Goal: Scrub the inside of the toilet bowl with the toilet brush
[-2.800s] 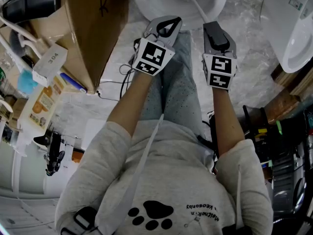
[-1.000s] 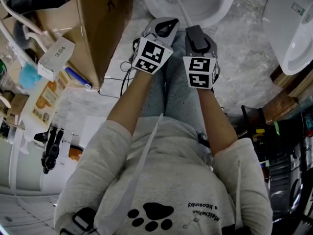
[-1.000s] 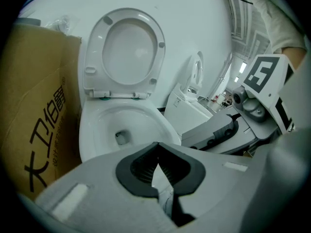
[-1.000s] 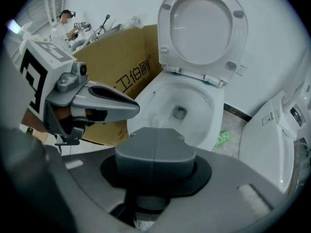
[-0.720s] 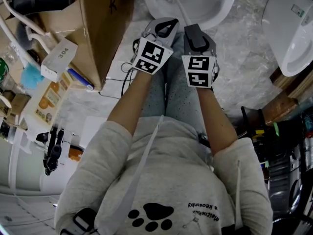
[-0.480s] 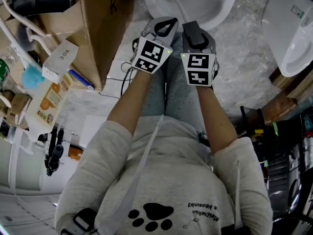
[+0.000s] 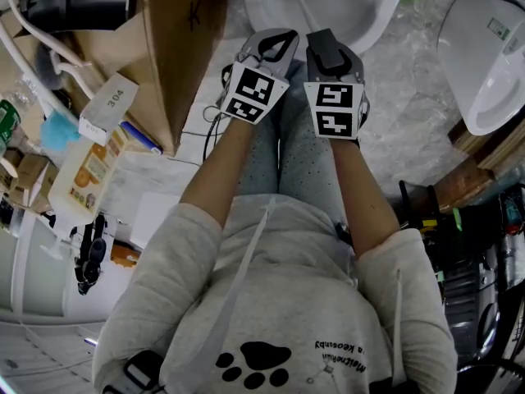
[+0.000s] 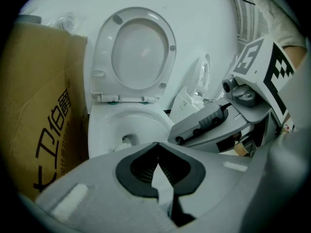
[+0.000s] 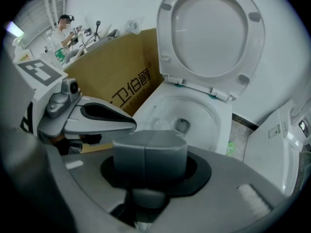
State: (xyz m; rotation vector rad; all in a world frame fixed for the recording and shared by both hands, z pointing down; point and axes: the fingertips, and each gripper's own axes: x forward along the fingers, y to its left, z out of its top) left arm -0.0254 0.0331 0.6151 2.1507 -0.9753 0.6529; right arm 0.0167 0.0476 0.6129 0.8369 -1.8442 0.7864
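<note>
The right gripper (image 7: 326,46) has its fingers pressed together. The thin white handle of the brush (image 7: 302,5) runs out ahead of them, so I judge it pinched near its upper end. The right gripper view shows only the closed finger block, and the handle is hidden behind it. Well beyond the fingertips, the bristle head sits down inside the bowl (image 7: 373,25), just beside the drain hole. The lid (image 9: 214,33) stands raised past that.

The left gripper (image 8: 156,148) is just beside the right one. Its tips touch and there is nothing between them, only a small bare gap behind the tips.

The brush looks light, with a slim, stiff, smooth handle and springy bristles. Held this far from the head, it makes a long lever. Any drag of the bristles on the glazed wall will likely try to twist or slide the handle in a two-finger pinch. A firm squeeze across the thickest part of the handle should hold best, and the idle left fingers are near enough to steady the shaft. The bowl is hard and fixed, so pressure should do it no harm. The head may skid on the glaze rather than catch
</note>
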